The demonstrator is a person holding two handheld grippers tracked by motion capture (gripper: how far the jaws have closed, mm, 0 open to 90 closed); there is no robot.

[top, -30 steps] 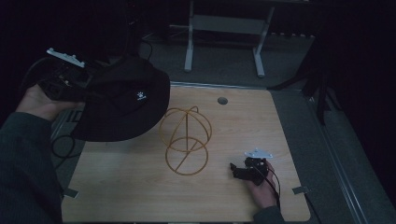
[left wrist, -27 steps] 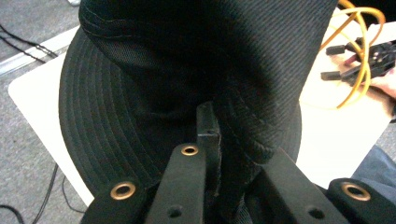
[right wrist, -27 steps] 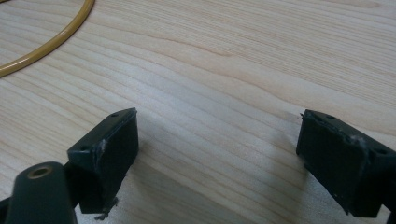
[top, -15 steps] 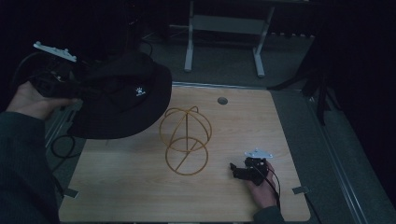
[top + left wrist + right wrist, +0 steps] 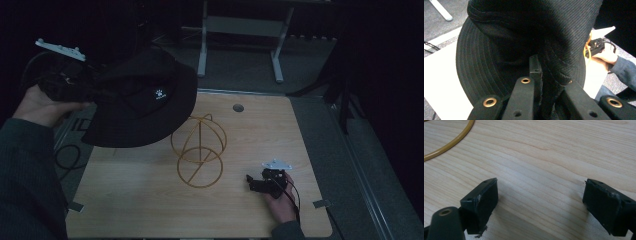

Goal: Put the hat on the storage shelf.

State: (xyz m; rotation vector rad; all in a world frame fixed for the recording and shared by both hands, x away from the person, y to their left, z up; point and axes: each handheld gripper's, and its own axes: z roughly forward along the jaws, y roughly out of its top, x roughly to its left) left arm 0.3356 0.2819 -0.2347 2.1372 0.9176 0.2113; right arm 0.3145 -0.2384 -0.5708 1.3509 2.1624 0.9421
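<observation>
A black bucket hat (image 5: 145, 105) with a small white logo hangs in the air over the table's back left corner. My left gripper (image 5: 96, 89) is shut on its brim, and the left gripper view shows the brim (image 5: 506, 50) pinched between the jaws of that gripper (image 5: 541, 75). A gold wire stand (image 5: 199, 150), made of rings and arcs, sits at the table's middle, just right of and below the hat. My right gripper (image 5: 252, 182) rests low at the front right, open and holding nothing (image 5: 541, 195). A piece of the stand's base ring (image 5: 454, 141) lies beyond its jaws.
The light wooden table (image 5: 150, 200) has a round cable hole (image 5: 238, 107) near its back edge. A grey metal frame (image 5: 240, 30) stands behind the table. A black cable (image 5: 70, 155) loops on the floor at the left.
My left gripper has risen a little and carried the hat slightly to the right, nearer the wire stand. The right gripper has stayed put.
</observation>
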